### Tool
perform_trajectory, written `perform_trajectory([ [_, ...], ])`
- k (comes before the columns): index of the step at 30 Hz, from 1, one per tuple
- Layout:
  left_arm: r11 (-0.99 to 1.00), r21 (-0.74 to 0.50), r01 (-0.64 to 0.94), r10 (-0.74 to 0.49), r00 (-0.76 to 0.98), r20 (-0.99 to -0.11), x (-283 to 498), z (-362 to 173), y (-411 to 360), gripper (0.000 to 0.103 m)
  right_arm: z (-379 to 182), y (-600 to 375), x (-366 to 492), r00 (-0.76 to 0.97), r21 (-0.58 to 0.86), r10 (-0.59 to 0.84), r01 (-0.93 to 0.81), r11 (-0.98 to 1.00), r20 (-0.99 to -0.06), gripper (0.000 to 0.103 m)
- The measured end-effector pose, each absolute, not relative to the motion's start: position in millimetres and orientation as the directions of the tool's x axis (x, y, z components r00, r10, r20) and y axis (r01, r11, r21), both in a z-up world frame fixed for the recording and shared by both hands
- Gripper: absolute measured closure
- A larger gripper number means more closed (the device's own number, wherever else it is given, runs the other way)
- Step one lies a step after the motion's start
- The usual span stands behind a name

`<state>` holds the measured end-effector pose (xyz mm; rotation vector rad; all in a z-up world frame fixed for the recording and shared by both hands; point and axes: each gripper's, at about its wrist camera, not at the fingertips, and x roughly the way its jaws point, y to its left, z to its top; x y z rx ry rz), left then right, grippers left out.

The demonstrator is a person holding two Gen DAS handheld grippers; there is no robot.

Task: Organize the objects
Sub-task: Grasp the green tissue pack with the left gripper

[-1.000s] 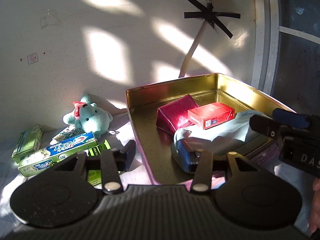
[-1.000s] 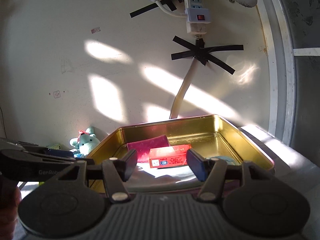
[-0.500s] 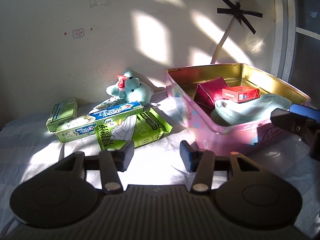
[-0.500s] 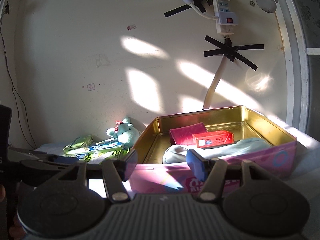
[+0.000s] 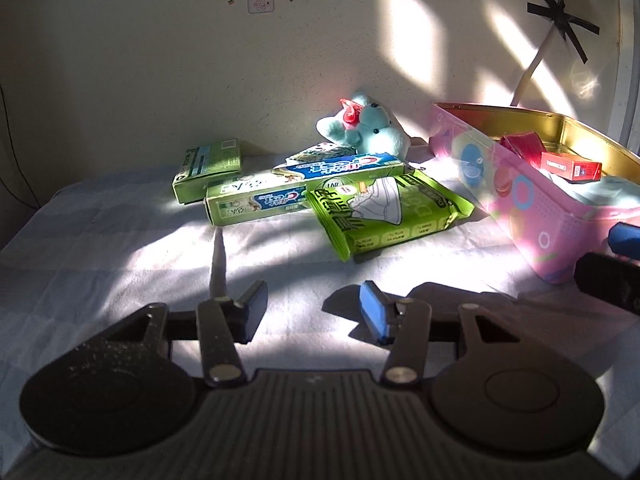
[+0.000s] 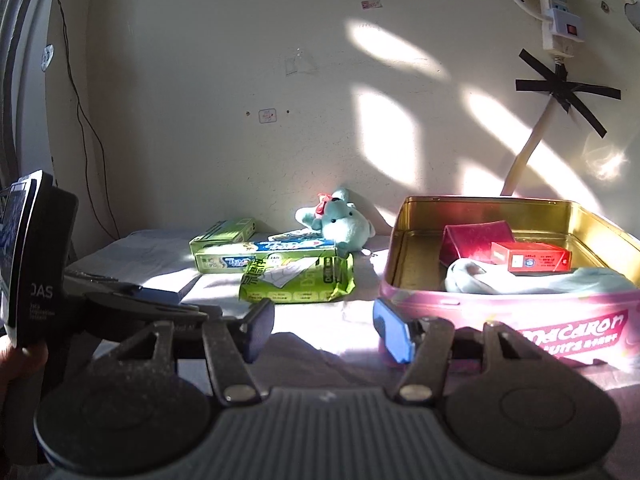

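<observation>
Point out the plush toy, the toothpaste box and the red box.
plush toy [image 5: 370, 128]: left wrist view, on its body.
toothpaste box [image 5: 304, 194]: left wrist view, on its top face.
red box [image 6: 530, 257]: right wrist view, on its front face.

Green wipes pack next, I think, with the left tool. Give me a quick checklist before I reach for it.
1. Left tool open and empty: ok.
2. Right tool open and empty: ok.
3. Green wipes pack reachable: ok, nearest loose item, nothing lying on it.
4. Pack free of neighbours: not ok, its far edge meets or overlaps the toothpaste box; lifting may nudge it.
5. Room in the pink tin: cannot tell; the cloth, red box and dark red pouch take much of it.
6. Path to the tin: ok, open top.
</observation>
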<state>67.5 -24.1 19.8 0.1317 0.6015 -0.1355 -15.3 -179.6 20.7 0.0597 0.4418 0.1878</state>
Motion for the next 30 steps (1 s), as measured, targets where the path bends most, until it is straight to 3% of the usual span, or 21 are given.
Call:
perform_trajectory([
  [5,0.992,0.08,0.096,-0.032,0.813,-0.581,79,9,10,0.049,13,-156,2,0.844,0.104,0.25,-0.228,0.968,-0.475,0.047],
  [10,0.998,-0.063,0.005,-0.042,0.804,-0.594,92,4,49,0.048,14,-133,40,0.818,0.069,0.263,-0.266,0.961,-0.511,0.047],
  [18,0.988,-0.156,0.003,-0.092,0.82,-0.566,87,6,61,0.047,18,-115,180,0.724,0.05,0.138,-0.142,0.989,-0.676,0.046],
  [22,0.978,-0.207,-0.01,-0.11,0.82,-0.562,89,7,71,0.047,-1,-112,210,0.678,0.015,0.085,-0.109,0.994,-0.73,0.043],
  [24,0.973,-0.229,-0.03,-0.107,0.82,-0.562,90,7,76,0.046,-5,-118,210,0.674,0.059,0.1,-0.083,0.995,-0.732,0.033],
  [30,0.969,-0.241,-0.059,-0.083,0.836,-0.542,87,11,82,0.046,-9,-127,188,0.638,0.216,0.257,-0.144,0.966,-0.726,0.03],
])
